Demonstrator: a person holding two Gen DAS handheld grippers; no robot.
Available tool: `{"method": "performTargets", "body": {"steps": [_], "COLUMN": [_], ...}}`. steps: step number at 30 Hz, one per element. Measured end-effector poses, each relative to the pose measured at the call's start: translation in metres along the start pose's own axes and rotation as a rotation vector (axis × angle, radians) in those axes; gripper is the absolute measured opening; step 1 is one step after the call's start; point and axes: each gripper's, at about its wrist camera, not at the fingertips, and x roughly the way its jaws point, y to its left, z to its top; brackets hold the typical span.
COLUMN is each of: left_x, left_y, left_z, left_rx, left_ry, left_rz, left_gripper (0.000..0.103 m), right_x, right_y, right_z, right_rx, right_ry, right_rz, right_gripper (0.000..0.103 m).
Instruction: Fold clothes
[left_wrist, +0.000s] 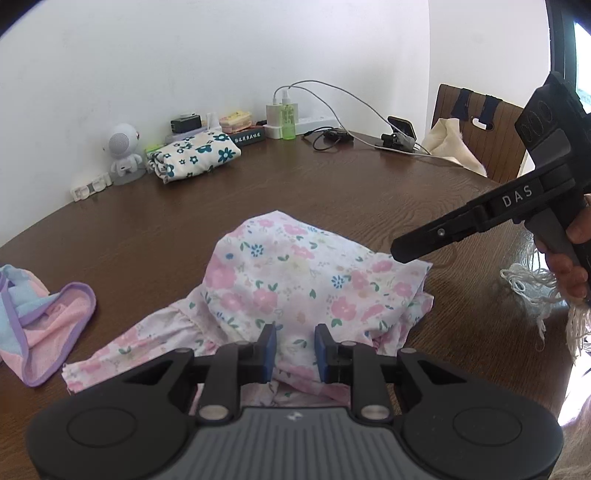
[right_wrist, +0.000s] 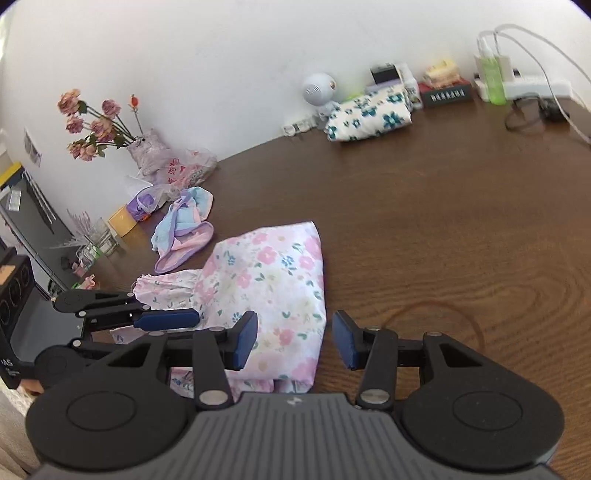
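Observation:
A pink floral garment (left_wrist: 295, 284) lies partly folded on the brown table (left_wrist: 332, 184); it also shows in the right wrist view (right_wrist: 266, 280). My left gripper (left_wrist: 294, 354) is open, its blue pads over the garment's near edge. My right gripper (right_wrist: 294, 341) is open above the garment's right near corner. The right gripper's body (left_wrist: 480, 218) shows from the side in the left wrist view, over the garment's right edge. The left gripper (right_wrist: 166, 319) shows in the right wrist view at the garment's left side, by the ruffled sleeve (right_wrist: 162, 288).
A pink, blue and purple small garment (left_wrist: 40, 317) lies at the left (right_wrist: 184, 229). A folded blue-flower cloth (left_wrist: 192, 155), a white robot figure (left_wrist: 123, 151), chargers, a green bottle (left_wrist: 288, 118) and cables sit at the back. A flower vase (right_wrist: 144, 147) and a wooden chair (left_wrist: 480, 133) border the table.

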Motion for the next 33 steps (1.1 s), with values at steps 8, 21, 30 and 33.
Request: {"method": "performTargets", "body": {"steps": [8, 21, 30, 33], "left_x": [0.003, 0.000, -0.007, -0.013], "left_y": [0.008, 0.015, 0.015, 0.015], "left_z": [-0.010, -0.016, -0.020, -0.022], "left_rx": [-0.025, -0.067, -0.103, -0.121], "left_ry": [-0.001, -0.030, -0.043, -0.047], "left_rz": [-0.030, -0.046, -0.036, -0.026], "left_gripper": [0.021, 0.021, 0.020, 0.022], "right_x": [0.015, 0.034, 0.009, -0.009], "right_y": [-0.017, -0.023, 0.008, 0.034], "right_z": [-0.013, -0.022, -0.009, 0.003], "right_rx": [0.145, 0.299, 0.094, -0.117], "right_ry": [0.034, 0.015, -0.053, -0.066], "right_rz": [0.089, 0.156, 0.082, -0.026], "right_gripper": [0.046, 0.025, 0.004, 0.004]}}
